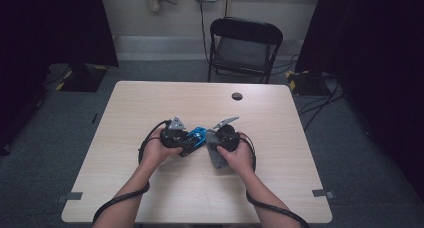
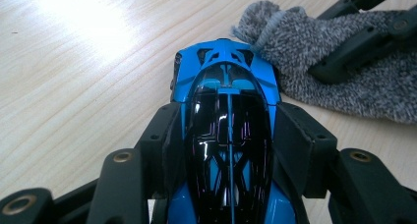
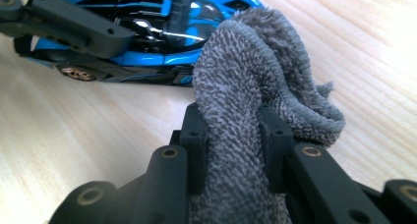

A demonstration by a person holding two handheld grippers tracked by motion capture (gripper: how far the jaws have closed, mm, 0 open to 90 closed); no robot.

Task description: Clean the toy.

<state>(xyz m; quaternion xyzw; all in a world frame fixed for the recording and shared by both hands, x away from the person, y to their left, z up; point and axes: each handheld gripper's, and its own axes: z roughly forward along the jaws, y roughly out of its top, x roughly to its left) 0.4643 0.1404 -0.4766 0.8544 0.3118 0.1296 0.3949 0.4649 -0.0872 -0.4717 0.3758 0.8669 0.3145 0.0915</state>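
Left gripper (image 2: 228,130) clamps toy car (image 2: 228,86); cloth (image 2: 344,67) touches its nose.

A blue and black toy car (image 2: 228,116) stands on its wheels near the table's centre. A grey cloth (image 3: 246,101), bunched and folded, touches the car's nose at its 3 o'clock side.

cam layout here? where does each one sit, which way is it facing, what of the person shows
High view: above the person's side, looking forward and down on the table; forearms, both hands, left tool, right tool.
Left gripper view: rides the left tool, looking along its jaws clamped on the blue toy car.
Right gripper view: rides the right tool, jaws pinching the grey cloth.
Shared: both gripper views show car, cloth, and the other tool.
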